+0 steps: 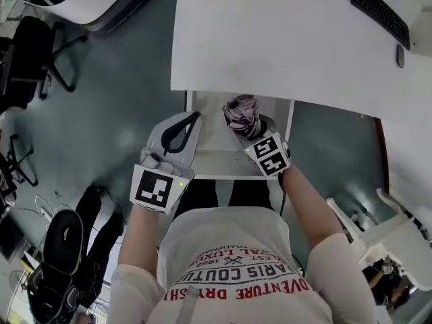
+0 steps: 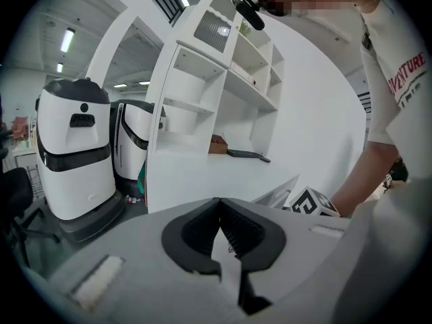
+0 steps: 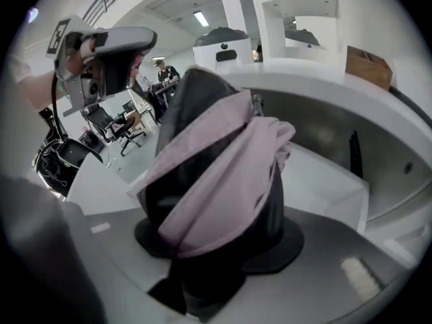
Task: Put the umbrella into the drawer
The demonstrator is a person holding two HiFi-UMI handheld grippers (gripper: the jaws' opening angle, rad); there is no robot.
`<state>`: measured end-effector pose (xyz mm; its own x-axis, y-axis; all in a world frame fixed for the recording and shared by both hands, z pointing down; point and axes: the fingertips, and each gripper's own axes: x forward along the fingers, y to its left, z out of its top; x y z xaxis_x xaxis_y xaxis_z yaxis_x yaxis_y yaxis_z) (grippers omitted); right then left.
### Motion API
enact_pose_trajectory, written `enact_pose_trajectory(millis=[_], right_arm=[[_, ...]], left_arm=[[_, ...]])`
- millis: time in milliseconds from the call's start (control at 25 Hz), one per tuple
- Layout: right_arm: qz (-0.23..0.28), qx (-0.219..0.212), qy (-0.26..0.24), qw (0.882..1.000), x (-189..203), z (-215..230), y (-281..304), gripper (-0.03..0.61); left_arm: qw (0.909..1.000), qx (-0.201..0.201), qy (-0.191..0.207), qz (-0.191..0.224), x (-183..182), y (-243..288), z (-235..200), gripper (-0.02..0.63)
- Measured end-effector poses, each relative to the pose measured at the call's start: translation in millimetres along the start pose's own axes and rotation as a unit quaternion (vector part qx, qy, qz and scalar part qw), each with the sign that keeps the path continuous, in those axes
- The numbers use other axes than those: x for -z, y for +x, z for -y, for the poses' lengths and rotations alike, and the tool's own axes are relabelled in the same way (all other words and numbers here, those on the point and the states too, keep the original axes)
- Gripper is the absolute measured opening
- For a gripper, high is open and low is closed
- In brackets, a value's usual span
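Note:
A folded umbrella (image 1: 241,113) of pink and black cloth hangs over the open white drawer (image 1: 202,166) under the edge of the white desk (image 1: 283,39). My right gripper (image 1: 247,131) is shut on the umbrella's lower part. In the right gripper view the umbrella (image 3: 216,160) fills the middle between the jaws of the right gripper (image 3: 216,208), with the drawer's inside (image 3: 324,177) behind it. My left gripper (image 1: 196,119) stands over the drawer's left side, shut with nothing in it. In the left gripper view, the tips of the left gripper (image 2: 219,204) meet.
A keyboard (image 1: 380,12) and a mouse (image 1: 400,56) lie on the desk's far right. A black office chair (image 1: 34,59) stands at the left, dark bags (image 1: 61,248) lie on the floor, and a white chair (image 1: 378,235) is at the right. White machines (image 2: 74,154) and a shelf unit (image 2: 223,79) stand beyond.

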<state>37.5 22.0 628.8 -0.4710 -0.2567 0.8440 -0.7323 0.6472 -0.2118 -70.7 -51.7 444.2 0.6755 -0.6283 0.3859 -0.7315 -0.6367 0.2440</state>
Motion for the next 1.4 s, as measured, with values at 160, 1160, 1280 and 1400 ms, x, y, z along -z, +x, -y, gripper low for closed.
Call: enact_pose_trajectory(millis=[160,1160,1280,1400], right_arm=[[-0.03,0.002,-0.002,1.0,15.6,4.5,32.0,0.212],[-0.076,-0.008,0.012,0.997,27.8,5.8,68.4,0.334],[-0.06,-0.004,0.007,0.998,8.8,1.3,43.6,0.341],[-0.013,0.02,0.003,1.0,-24.5,-0.1,10.6,0.339]], left_arm=[[0.9999,0.009,-0.009,-0.006,21.6,8.1,-10.2,0.005],[0.9996,0.015,-0.014,-0.016,38.5,10.6,-10.8,0.005],[0.9997,0.003,-0.022,-0.005,19.3,0.3,-9.0,0.005],[0.9999,0.006,-0.01,0.003,-3.5,-11.2,-3.2,0.005]])
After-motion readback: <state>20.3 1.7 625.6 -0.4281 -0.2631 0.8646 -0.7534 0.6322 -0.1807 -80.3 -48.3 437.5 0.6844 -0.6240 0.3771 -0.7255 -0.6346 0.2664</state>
